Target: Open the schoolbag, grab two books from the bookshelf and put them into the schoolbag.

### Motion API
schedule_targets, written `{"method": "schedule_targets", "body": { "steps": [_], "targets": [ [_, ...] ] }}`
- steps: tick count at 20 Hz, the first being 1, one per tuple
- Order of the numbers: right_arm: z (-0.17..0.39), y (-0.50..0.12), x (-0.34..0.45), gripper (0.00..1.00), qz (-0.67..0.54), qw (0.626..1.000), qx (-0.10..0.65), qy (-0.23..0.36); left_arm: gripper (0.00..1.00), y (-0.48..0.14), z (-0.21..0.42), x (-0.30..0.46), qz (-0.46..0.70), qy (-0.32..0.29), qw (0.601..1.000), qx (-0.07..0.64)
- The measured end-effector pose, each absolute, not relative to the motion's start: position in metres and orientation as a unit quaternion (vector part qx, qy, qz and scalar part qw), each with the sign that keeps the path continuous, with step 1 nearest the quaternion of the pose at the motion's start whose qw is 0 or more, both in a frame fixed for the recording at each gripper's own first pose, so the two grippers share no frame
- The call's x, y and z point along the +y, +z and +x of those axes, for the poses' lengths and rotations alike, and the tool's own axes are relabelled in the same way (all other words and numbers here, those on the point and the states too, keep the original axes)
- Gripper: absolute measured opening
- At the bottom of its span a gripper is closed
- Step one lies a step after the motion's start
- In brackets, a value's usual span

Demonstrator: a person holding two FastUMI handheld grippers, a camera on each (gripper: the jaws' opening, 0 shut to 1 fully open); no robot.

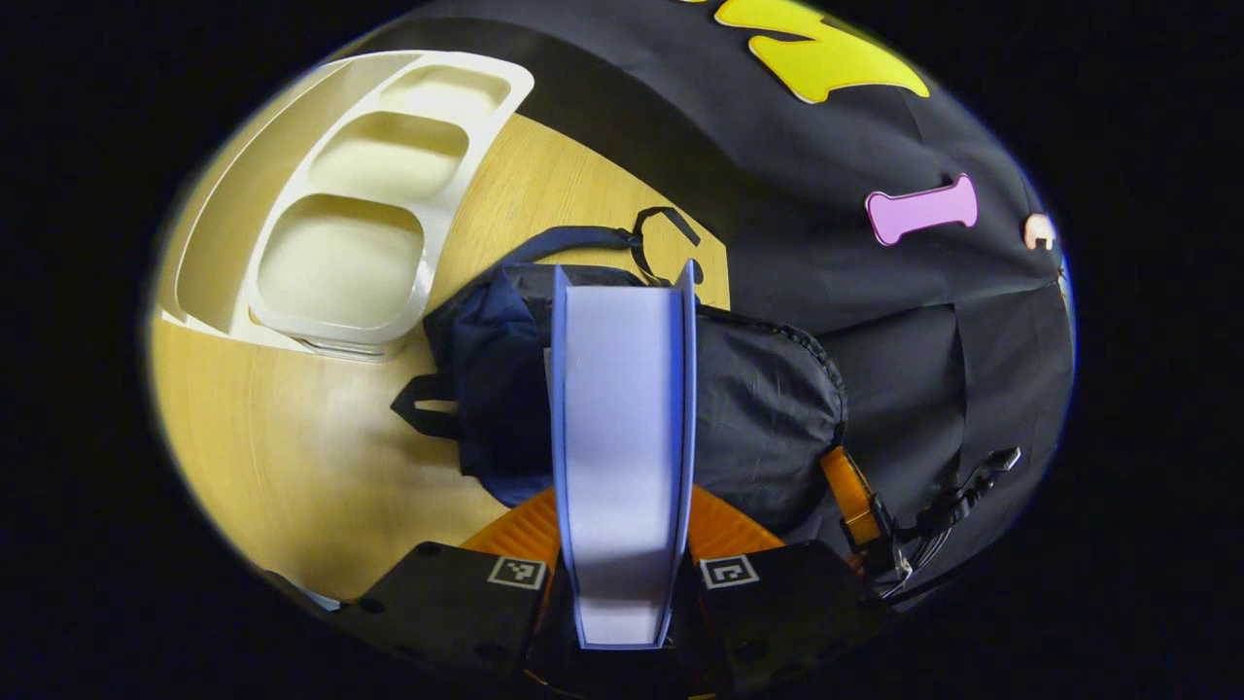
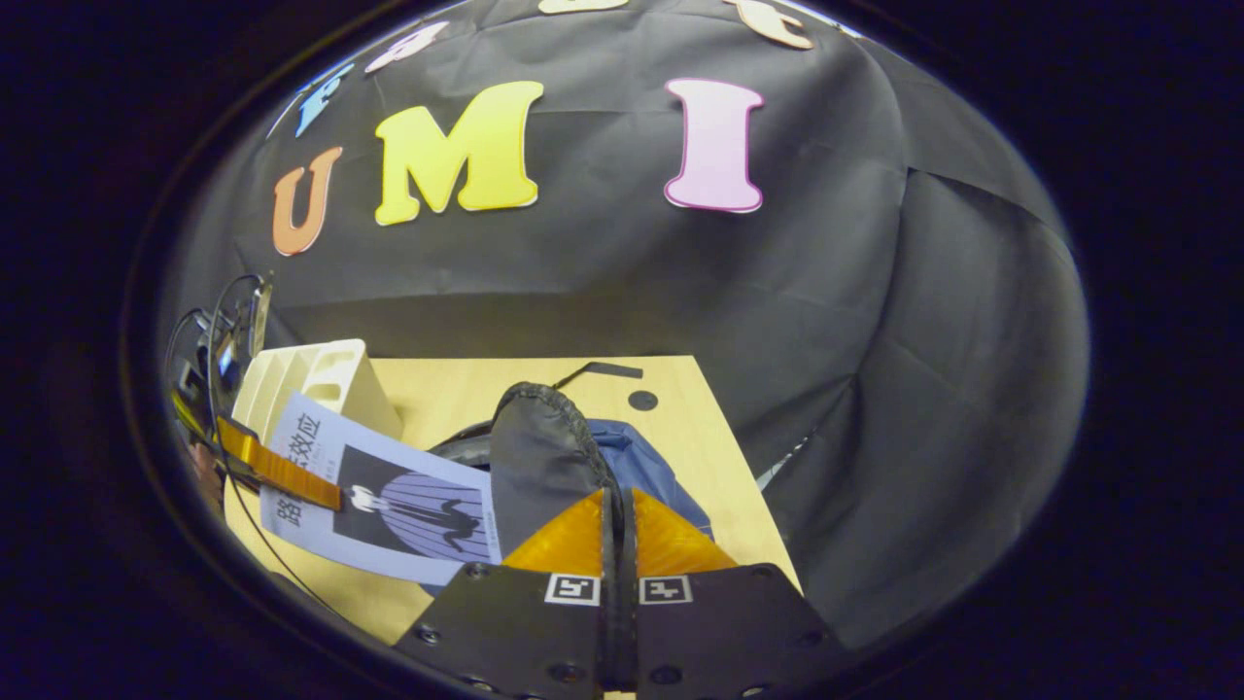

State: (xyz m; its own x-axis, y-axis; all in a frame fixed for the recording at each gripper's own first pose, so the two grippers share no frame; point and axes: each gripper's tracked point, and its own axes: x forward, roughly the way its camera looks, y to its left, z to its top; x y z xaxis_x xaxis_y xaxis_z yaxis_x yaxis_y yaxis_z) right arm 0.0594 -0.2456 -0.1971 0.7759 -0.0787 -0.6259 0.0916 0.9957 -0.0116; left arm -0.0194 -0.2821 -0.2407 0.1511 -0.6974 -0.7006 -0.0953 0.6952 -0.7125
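Book: lavender-covered book (image 1: 622, 428) sat clamped between the orange fingers (image 1: 724, 530) of the left gripper (image 1: 622, 544), page edges facing the left gripper view, its far end poking out over the schoolbag.
Book cover: in the right gripper view the same book (image 2: 389, 491) showed its pale front with a dark striped figure, tilted and held by an orange finger (image 2: 277, 469) of the left gripper at its left edge.
Schoolbag: dark navy schoolbag (image 1: 768, 408) lay on the wooden table (image 1: 292, 467), slumped and bulging, right under and behind the book; the book hid its middle, so the opening could not be made out.
Bag, other side: from the right gripper view the schoolbag (image 2: 544, 457) rose as a black rounded hump with blue cloth beside it, its near part cut off by the fingers.
Right gripper: the right gripper (image 2: 618, 535) hung just above the bag with its two orange fingers (image 2: 569, 540) pressed together, nothing showing between them.
Bookshelf: white bookshelf (image 1: 369, 204) lay beyond the bag at the table's far left, three hollow compartments facing up in the left gripper view.
Straps: a loose strap (image 1: 671, 228) curled on the table behind the bag.
Hard to read: cables and dark hardware (image 2: 219, 340) at the left rim were a tangle, too warped to name.
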Motion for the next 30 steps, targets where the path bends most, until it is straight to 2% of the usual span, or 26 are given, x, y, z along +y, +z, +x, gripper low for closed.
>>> {"method": "schedule_targets", "body": {
  "steps": [9,17,18,20,21,23,24,26,30],
  "targets": [
    [0.067,-0.186,-0.258,0.0,0.009,0.944,0.327,-0.051,0.43,-0.249,-0.014,-0.304,-0.394,-0.236,0.658,0.597],
    [0.076,-0.176,-0.268,0.0,-0.003,0.942,0.332,-0.057,0.43,-0.26,-0.003,-0.353,-0.431,-0.272,0.64,0.576],
    [0.077,-0.177,-0.268,0.0,-0.003,0.94,0.335,-0.057,0.46,-0.26,-0.002,-0.356,-0.435,-0.275,0.637,0.575],
    [0.078,-0.179,-0.269,0.0,0.001,0.939,0.34,-0.056,0.41,-0.263,0.0,-0.363,-0.438,-0.282,0.632,0.574],
    [0.078,-0.182,-0.27,0.0,0.003,0.938,0.343,-0.053,0.43,-0.264,0.002,-0.366,-0.438,-0.285,0.63,0.574],
    [0.079,-0.188,-0.268,0.0,0.006,0.936,0.35,-0.046,0.41,-0.266,0.004,-0.37,-0.442,-0.289,0.626,0.574],
    [0.079,-0.189,-0.266,0.07,0.008,0.934,0.354,-0.043,0.43,-0.266,0.005,-0.371,-0.444,-0.29,0.624,0.574],
    [0.081,-0.192,-0.267,0.08,0.007,0.934,0.356,-0.041,0.4,-0.269,0.007,-0.373,-0.45,-0.291,0.619,0.573],
    [0.083,-0.194,-0.265,0.12,0.002,0.931,0.364,-0.032,0.42,-0.273,0.008,-0.383,-0.474,-0.293,0.606,0.568]
  ]
}}
